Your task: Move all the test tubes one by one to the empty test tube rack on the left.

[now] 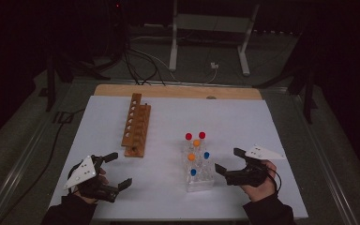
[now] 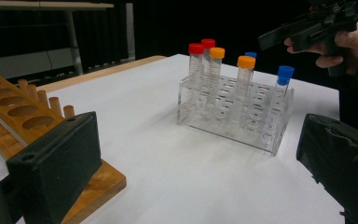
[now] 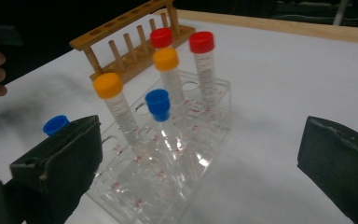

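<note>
A clear plastic rack (image 1: 199,180) (image 2: 261,130) (image 3: 135,196) stands right of centre on the white table and holds several capped tubes. Two have red caps (image 1: 188,136) (image 3: 161,37), two have orange caps (image 1: 191,157) (image 3: 107,85), and two have blue caps (image 1: 193,172) (image 3: 157,102). An empty wooden tube rack (image 1: 136,126) (image 2: 23,112) (image 3: 130,42) lies left of centre. My left gripper (image 1: 119,169) (image 2: 198,140) is open near the table's front left, aimed toward the clear rack. Just right of that rack is my right gripper (image 1: 227,160) (image 3: 203,130), open with nothing between its jaws.
The white table top (image 1: 239,117) has a wooden strip (image 1: 178,91) along its far edge. Cables and a white stand (image 1: 211,28) are on the floor beyond. In the left gripper view the other hand's gripper (image 2: 307,28) hangs above the clear rack's far side.
</note>
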`<state>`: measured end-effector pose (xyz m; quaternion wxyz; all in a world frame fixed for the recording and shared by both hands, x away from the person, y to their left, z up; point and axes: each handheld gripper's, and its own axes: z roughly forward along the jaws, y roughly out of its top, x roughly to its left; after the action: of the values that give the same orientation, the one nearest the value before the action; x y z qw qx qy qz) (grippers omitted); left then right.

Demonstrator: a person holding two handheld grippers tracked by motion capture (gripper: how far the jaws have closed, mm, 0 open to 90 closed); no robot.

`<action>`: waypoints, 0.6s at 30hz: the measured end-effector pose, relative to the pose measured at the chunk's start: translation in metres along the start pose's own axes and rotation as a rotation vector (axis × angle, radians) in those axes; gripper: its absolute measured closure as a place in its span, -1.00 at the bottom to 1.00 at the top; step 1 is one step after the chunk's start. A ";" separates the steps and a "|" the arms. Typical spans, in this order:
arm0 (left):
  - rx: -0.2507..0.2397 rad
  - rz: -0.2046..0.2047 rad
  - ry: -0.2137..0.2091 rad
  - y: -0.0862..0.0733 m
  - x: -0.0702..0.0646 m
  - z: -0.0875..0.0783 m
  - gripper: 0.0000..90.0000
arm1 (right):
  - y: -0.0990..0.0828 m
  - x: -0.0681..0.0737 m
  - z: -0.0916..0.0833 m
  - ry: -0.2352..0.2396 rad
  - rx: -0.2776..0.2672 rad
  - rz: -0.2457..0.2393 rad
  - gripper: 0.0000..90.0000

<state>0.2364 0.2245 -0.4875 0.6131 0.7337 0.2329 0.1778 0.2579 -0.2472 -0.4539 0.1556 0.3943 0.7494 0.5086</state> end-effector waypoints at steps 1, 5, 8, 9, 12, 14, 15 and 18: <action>-0.001 -0.001 -0.001 0.000 0.000 0.000 -0.99 | 0.001 0.001 0.002 0.005 0.012 0.003 -1.00; -0.002 -0.001 -0.001 0.000 0.000 0.000 -0.99 | 0.003 0.004 0.010 0.015 0.047 0.011 -0.89; -0.001 -0.001 -0.002 0.000 0.001 0.000 -0.99 | 0.003 0.006 0.016 0.021 0.080 0.009 -0.75; 0.000 -0.002 -0.001 0.000 0.001 0.000 -0.99 | 0.003 0.007 0.018 0.024 0.089 0.009 -0.72; -0.001 -0.002 -0.002 0.000 0.001 0.000 -0.99 | 0.005 0.009 0.023 0.019 0.112 0.001 -0.58; 0.000 -0.003 -0.001 -0.001 0.001 0.000 -0.99 | 0.005 0.011 0.026 0.016 0.123 0.005 -0.47; -0.001 -0.005 -0.002 -0.001 0.001 0.000 -0.99 | 0.006 0.011 0.027 0.012 0.128 0.000 -0.42; -0.003 -0.005 -0.003 -0.001 0.002 0.000 -0.99 | 0.006 0.013 0.031 0.008 0.139 -0.004 -0.26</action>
<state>0.2374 0.2258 -0.4882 0.6150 0.7324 0.2336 0.1754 0.2715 -0.2163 -0.4599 0.1258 0.4008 0.7843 0.4566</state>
